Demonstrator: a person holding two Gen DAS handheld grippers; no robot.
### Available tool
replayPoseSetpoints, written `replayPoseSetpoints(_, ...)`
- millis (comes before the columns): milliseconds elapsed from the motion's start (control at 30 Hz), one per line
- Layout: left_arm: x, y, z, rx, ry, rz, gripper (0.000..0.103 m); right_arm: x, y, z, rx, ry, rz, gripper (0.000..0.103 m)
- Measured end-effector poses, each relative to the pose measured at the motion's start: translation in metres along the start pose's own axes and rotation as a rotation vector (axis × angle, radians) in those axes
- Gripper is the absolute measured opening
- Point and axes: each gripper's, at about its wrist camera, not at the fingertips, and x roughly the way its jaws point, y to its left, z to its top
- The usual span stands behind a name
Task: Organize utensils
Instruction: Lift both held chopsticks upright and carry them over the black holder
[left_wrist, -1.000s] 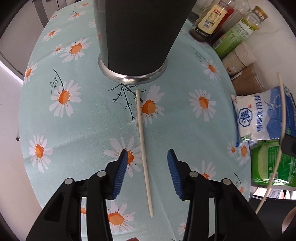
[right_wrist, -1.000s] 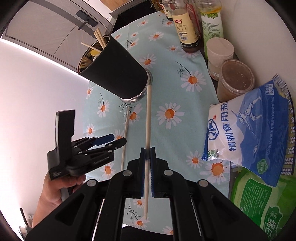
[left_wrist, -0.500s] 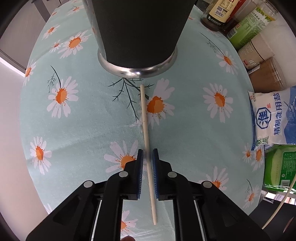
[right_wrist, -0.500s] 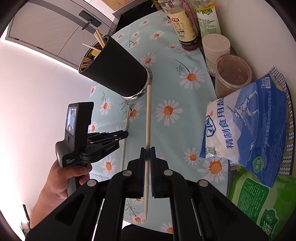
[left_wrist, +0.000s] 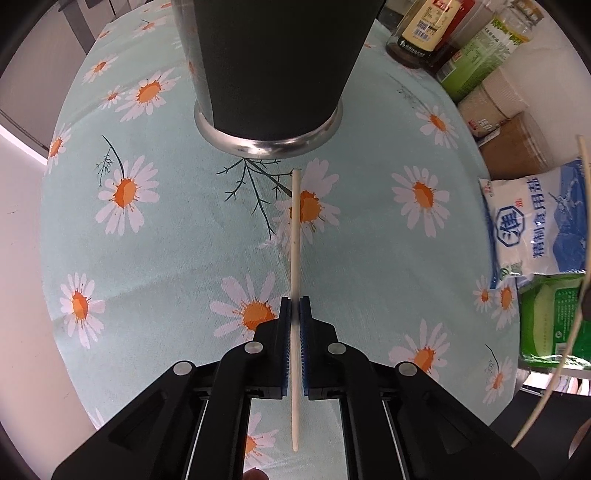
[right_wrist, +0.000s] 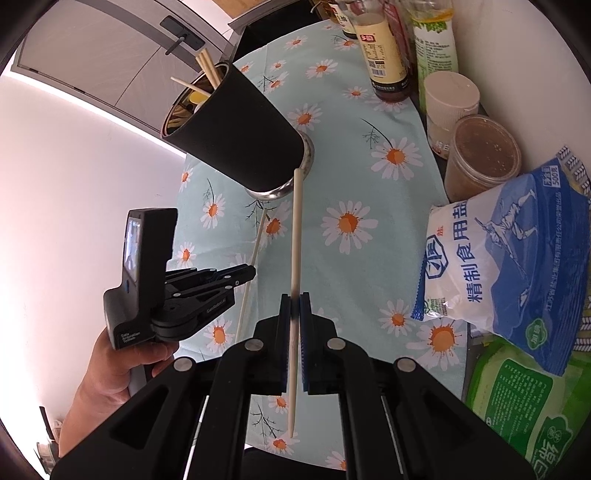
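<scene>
A black utensil cup with a metal base stands on the daisy tablecloth; in the right wrist view the cup holds several chopsticks. My left gripper is shut on a pale chopstick that points toward the cup's base. My right gripper is shut on a second pale chopstick, held above the table with its tip near the cup's base. The right wrist view also shows the left gripper gripping its chopstick low over the cloth.
Sauce bottles, a white lidded cup and a brown-filled jar stand along the wall on the right. A blue and white salt bag and a green packet lie at the right edge.
My left gripper moved forward and closed on the chopstick lying on the cloth. My right gripper kept its hold on its chopstick and drifted slightly.
</scene>
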Motion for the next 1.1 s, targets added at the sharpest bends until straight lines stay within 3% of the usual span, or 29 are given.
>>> replayPoseSetpoints(300,-0.052,0.016,-0.021,0.026,-0.122,-0.067,0.004,0.018,0.03,-0.006,-0.038,-0.022,-0.04,0.006)
replayPoseSetpoints(567,-0.104,0.028,-0.041,0.044,-0.275,-0.177,0.004,0.029,0.058,-0.008,-0.074,-0.067,-0.071,0.006)
replayPoseSetpoints(833,-0.155,0.038,-0.04,0.037,-0.391,-0.245,0.004,0.014,0.078,0.009,-0.103,-0.143,-0.071,0.006)
replayPoseSetpoints(1100,-0.198,0.04,-0.026,0.051,-0.523,-0.277,0.004,-0.02,0.091,0.033,-0.157,-0.283,-0.045,0.006)
